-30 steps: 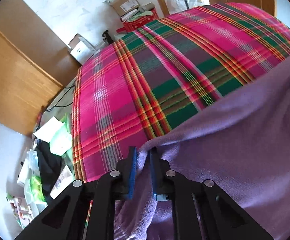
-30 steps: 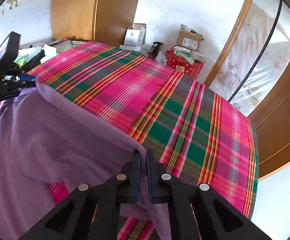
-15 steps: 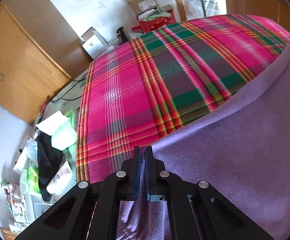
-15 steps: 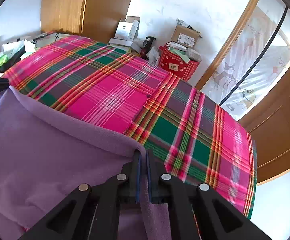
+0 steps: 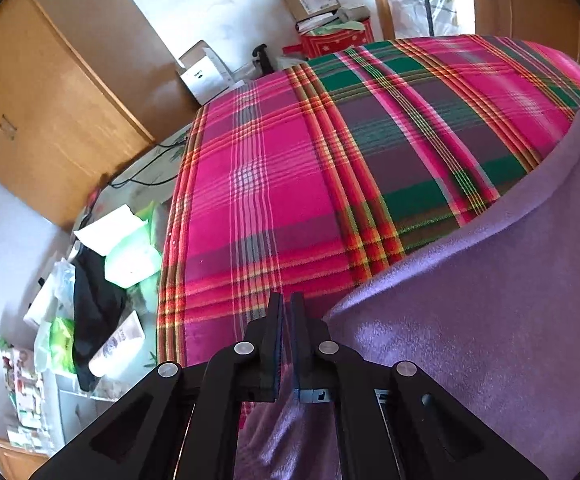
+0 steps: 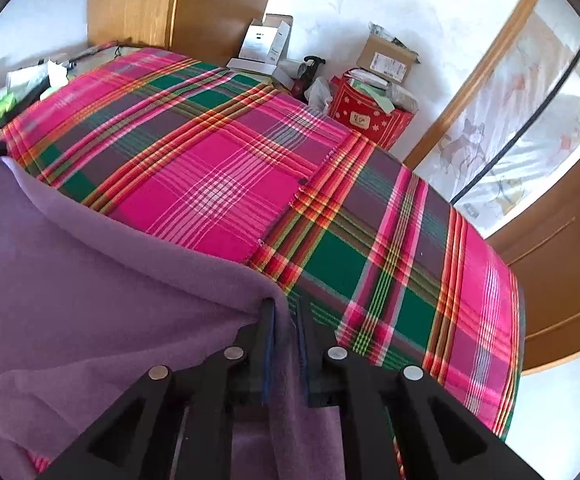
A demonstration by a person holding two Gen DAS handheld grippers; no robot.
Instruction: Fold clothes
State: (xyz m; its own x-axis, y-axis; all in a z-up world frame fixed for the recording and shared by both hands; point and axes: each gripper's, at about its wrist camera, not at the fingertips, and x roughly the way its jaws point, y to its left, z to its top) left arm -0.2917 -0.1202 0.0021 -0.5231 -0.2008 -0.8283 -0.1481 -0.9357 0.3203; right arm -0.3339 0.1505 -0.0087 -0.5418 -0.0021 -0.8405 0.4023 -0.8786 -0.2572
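Currently:
left gripper [image 5: 287, 312]: jaws closed, pinching purple cloth [image 5: 490, 320] edge
right gripper [image 6: 288, 312]: jaws just easing apart, cloth corner between pads
cloth: draped over plaid bedspread [image 5: 290, 184], near edge

A bed [image 6: 470, 280] covered in a pink, green and red plaid blanket [image 5: 290, 184] stretches ahead of both pairs of jaws; a purple fleece cloth [image 6: 90, 280] lies on its near part, between and beneath them.

Sunlit white walls [image 6: 430, 8], wooden wardrobe [image 5: 50, 112], cardboard boxes [image 6: 388, 60] behind plaid bed [image 6: 218, 184].
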